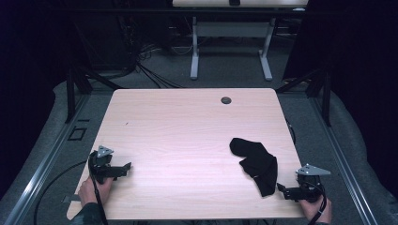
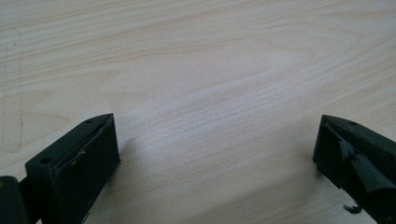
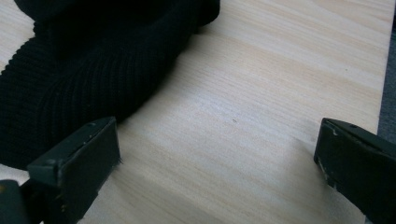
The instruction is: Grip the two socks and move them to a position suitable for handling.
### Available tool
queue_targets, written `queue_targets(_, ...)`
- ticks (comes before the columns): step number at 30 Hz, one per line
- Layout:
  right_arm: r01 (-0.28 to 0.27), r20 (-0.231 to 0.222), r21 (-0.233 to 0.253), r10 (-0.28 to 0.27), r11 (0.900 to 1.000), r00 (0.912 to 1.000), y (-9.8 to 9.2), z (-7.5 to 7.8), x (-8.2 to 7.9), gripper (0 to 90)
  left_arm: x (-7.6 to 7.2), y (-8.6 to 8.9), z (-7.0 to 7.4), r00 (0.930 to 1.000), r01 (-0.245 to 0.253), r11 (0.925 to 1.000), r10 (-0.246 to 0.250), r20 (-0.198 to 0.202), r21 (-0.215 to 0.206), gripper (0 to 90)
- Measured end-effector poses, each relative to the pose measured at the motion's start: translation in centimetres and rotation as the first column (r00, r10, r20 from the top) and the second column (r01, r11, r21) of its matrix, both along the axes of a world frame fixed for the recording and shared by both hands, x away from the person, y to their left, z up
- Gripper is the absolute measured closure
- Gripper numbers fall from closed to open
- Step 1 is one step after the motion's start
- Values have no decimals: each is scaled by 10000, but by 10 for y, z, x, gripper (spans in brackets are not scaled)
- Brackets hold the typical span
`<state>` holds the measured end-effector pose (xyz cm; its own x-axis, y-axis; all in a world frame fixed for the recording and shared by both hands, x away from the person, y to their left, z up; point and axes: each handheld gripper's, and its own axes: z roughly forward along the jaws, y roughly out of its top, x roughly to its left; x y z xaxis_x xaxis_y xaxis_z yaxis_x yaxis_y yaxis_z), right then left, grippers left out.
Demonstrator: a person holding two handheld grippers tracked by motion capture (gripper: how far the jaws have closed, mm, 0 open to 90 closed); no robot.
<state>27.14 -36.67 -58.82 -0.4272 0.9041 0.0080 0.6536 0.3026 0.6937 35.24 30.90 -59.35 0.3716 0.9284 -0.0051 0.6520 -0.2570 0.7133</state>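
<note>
Sock: a black knitted sock (image 1: 256, 164) lies limp on the right half of the bench (image 1: 187, 136), its lower end close to the near right corner.
Long axis: it runs slantwise, from a folded-over upper end toward the middle of the bench down to a narrower end toward the person's right hand; there is a bend partway along.
Nearest claw: the right claw (image 1: 281, 190) sits just beside the sock's lower end, at the bench's near right edge.
Direction from the right claw: in the right gripper view the sock (image 3: 88, 60) lies ahead and toward the left jaw, its ribbed edge close against that jaw's tip; bare wood fills the gap between the jaws.
Right claw state: jaws wide apart, holding nothing.
Left claw: the left claw (image 1: 123, 168) rests at the near left of the bench, well apart from the sock, jaws also wide apart over bare wood (image 2: 210, 93).
Judgement: the pickup looks like the right hand's job; the claw would need to shift toward its left jaw's side so the sock's end falls between the jaws before closing.
</note>
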Motion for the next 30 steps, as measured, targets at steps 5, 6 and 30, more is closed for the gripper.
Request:
queue_targets(5,43,7,12,-43,10000,10000,0,0,0,0,2,1,0,10000,-4,10000,4,-19,29,2)
queue_targets(6,85,8,-17,-85,10000,10000,0,0,0,0,2,1,0,10000,-7,10000,7,-14,19,2)
queue_targets(30,47,-234,-3,-47,10000,9997,27,46,-5,119,2,2,1,10000,-38,10000,38,-68,31,2)
